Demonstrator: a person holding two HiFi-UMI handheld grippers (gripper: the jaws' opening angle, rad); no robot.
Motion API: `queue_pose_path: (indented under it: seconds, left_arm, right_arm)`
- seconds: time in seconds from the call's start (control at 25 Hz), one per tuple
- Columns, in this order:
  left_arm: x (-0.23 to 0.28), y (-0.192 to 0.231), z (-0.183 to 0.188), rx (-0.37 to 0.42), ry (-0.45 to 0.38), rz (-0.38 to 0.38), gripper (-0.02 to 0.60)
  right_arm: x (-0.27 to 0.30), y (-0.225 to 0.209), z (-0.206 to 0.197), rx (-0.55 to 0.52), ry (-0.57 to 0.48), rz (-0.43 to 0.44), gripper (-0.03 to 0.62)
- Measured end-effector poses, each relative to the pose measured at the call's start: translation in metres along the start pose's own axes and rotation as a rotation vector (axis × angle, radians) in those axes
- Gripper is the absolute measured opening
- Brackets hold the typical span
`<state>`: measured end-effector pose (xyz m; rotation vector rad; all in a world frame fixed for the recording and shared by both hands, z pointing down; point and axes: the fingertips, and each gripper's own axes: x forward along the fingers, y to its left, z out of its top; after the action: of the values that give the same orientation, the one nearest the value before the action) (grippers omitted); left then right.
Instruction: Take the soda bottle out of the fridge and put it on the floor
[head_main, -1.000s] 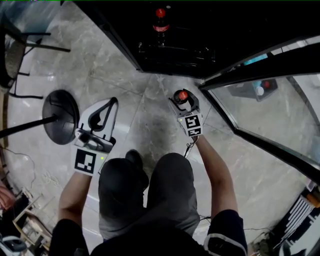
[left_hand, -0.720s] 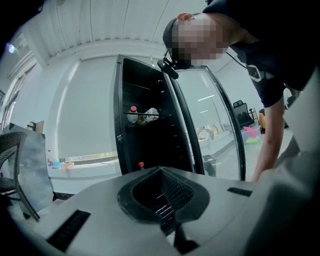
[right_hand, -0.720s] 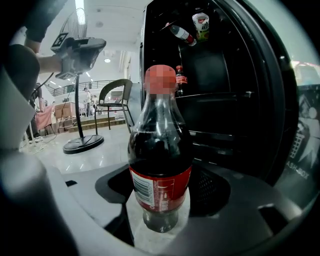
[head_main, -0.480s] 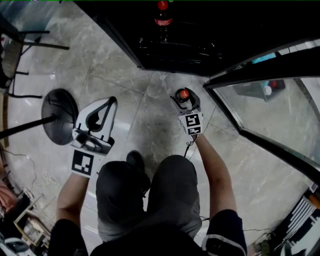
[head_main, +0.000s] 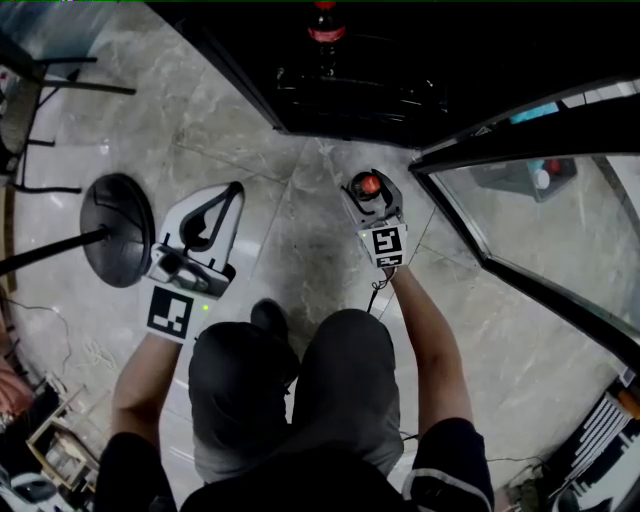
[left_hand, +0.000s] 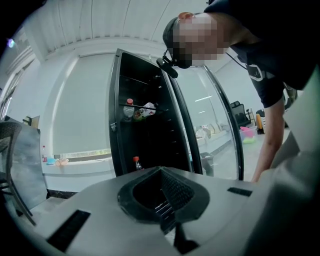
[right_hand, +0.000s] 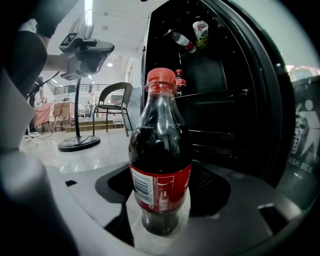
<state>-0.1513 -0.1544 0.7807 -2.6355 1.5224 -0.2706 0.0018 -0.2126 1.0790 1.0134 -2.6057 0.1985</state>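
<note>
The soda bottle (right_hand: 161, 150) is dark cola with a red cap and red label, standing upright between the jaws of my right gripper (right_hand: 161, 172), which is shut on it. From the head view its red cap (head_main: 369, 185) shows in the right gripper (head_main: 367, 192), low over the marble floor (head_main: 250, 150) in front of the open black fridge (head_main: 400, 60). My left gripper (head_main: 234, 188) hangs to the left, shut and empty; its pads meet at the tip (left_hand: 161, 172).
Another red-capped bottle (head_main: 323, 28) stands inside the fridge (left_hand: 145, 135). The glass fridge door (head_main: 540, 220) swings out on the right. A round black stand base (head_main: 117, 230) and a chair (right_hand: 112, 102) are to the left. My knees (head_main: 290, 380) are just behind the grippers.
The right gripper with the bottle has barely shifted. The left gripper has turned slightly to the right.
</note>
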Motion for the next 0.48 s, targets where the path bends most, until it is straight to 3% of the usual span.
queue_pose_path:
  seconds: [0.48]
  left_arm:
    - [0.03, -0.026, -0.025, -0.008, 0.021, -0.085, 0.023]
  right_arm:
    - [-0.005, 0.003, -0.002, -0.025, -0.054, 0.005, 0.324]
